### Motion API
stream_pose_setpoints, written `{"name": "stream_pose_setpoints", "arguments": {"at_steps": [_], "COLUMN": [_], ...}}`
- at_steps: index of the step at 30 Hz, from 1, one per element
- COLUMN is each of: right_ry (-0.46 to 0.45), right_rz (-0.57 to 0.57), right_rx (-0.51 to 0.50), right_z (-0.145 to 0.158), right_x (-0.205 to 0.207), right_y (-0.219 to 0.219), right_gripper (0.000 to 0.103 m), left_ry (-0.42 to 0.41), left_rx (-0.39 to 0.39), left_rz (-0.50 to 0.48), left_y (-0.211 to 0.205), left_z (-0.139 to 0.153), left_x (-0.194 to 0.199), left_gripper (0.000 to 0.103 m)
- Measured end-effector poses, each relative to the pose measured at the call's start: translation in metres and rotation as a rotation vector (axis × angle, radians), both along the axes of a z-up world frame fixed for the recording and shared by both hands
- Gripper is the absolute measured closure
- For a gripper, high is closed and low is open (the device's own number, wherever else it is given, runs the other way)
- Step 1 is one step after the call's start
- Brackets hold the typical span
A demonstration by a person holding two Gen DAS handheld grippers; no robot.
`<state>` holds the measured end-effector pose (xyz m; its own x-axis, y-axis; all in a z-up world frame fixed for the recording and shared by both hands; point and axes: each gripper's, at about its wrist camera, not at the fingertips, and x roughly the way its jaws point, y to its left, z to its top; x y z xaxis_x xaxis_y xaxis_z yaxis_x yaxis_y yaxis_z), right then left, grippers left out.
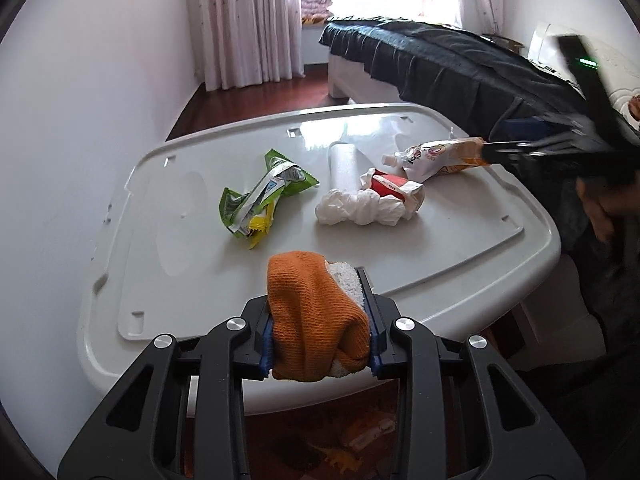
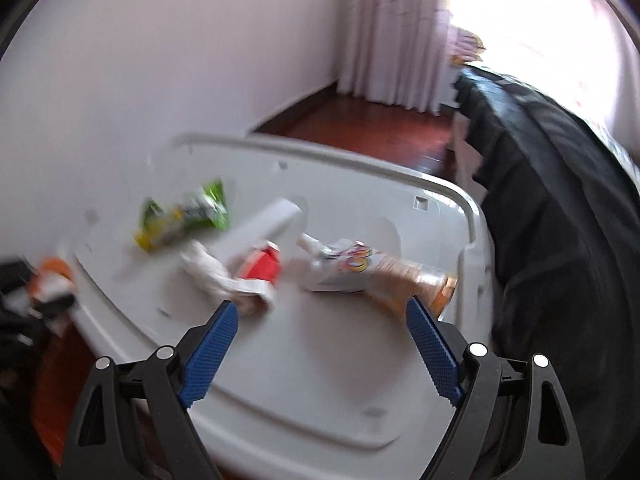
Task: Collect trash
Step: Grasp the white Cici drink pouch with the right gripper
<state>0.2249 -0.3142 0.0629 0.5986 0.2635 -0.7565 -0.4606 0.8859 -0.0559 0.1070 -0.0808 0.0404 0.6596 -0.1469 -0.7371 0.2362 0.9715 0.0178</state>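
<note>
One orange cloth (image 1: 316, 316) between left jaws

One green wrapper (image 1: 264, 192), one spouted pouch (image 1: 436, 156), one orange cloth (image 1: 316, 312).

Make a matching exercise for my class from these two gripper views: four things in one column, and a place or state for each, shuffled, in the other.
Things
1. orange and white cloth
2. green wrapper
3. spouted pouch
4. right gripper

Places or states
A. jaws wide apart, nothing between them
B. clamped in the left gripper
C. lying nearest the wall side of the white lid
D. lying nearest the dark bed cover

Pairs: 1-B, 2-C, 3-D, 4-A
</note>
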Motion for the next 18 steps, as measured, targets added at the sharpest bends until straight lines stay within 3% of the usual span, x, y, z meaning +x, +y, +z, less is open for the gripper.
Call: {"name": "stream_pose_setpoints", "arguments": {"at_steps": [6,13,15,16,18], "right_ry": [0.102,0.214,0.277,0.295,0.339], "right_rz": [0.208,0.292,0.300,0.295,0.263], "right_rx": [-0.299,-0.388,-0.385,-0.378,-0.282], "right_z": [-0.030,-0.066,-0.079,-0.084,-0.082], "right_x": [0.060,0.114,0.124,0.125,0.131], "right_y": [0.016,0.027,0.028,0.027,0.018], "right_gripper": [0.019,0.019,0.028,0.027,0.052], "left_ry": [0.026,0.066,0.070,0.069,0.070], "left_rx": [-0.007,-0.053,-0.055,-0.058,-0.061], "left_rz": [-0.018,0.004,0.002,0.002,-0.003], "left_y": [-0.002,0.004,0.004,0.005,0.005], "left_z": [-0.015,-0.024,-0.024,-0.024,-0.024], "left_x": [0.007,0.022,0.023,0.023,0.023], "left_gripper": [0.071,0.071,0.071,0.071,0.071]}}
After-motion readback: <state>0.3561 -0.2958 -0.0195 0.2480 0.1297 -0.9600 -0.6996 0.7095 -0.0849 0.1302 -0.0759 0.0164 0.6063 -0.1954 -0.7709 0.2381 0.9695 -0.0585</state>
